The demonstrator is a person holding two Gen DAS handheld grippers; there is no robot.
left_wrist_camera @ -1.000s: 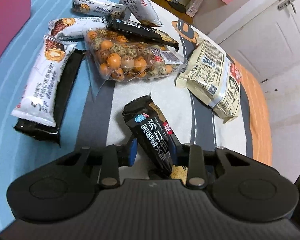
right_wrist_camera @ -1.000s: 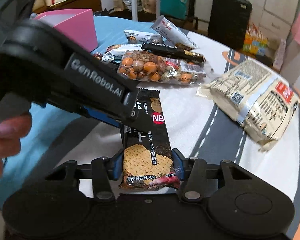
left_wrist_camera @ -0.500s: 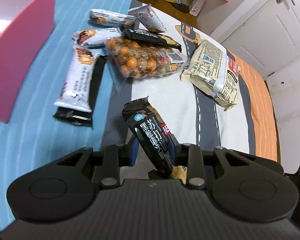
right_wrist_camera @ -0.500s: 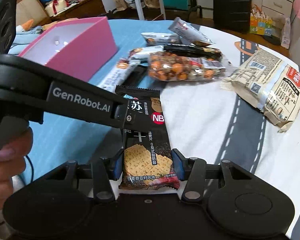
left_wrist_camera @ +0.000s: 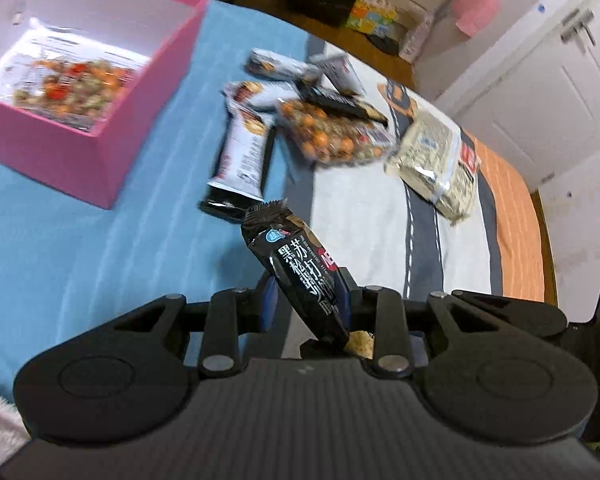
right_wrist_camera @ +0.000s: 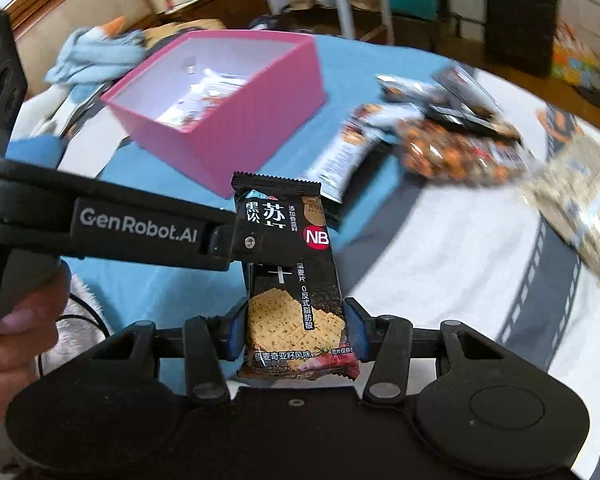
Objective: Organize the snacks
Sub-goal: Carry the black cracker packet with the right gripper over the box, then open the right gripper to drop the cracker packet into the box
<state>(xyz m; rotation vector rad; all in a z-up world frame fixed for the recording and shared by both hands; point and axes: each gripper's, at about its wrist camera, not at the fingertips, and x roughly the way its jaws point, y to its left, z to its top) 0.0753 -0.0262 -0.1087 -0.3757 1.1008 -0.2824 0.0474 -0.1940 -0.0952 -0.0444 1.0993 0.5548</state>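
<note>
Both grippers hold one black cracker packet (left_wrist_camera: 304,276) above the table. My left gripper (left_wrist_camera: 305,302) is shut on it, with the packet sticking up tilted to the left. My right gripper (right_wrist_camera: 296,330) is shut on the packet's lower end (right_wrist_camera: 296,320), and the left gripper's finger (right_wrist_camera: 236,242) crosses in front of the packet's middle. The pink box (left_wrist_camera: 112,148) stands at the far left with a bag of mixed nuts (left_wrist_camera: 64,84) inside; it also shows in the right wrist view (right_wrist_camera: 260,120).
Several snacks lie on the table beyond the grippers: white bars (left_wrist_camera: 244,152), a clear bag of orange nuts (left_wrist_camera: 332,136), a black bar (left_wrist_camera: 340,104), and a beige packet (left_wrist_camera: 436,164). The table's orange edge (left_wrist_camera: 516,216) runs on the right. Blue cloth (right_wrist_camera: 96,54) lies behind the box.
Both grippers have lifted and drawn back with the black packet. The pink box has come fully into both views and the loose snacks look farther away.
</note>
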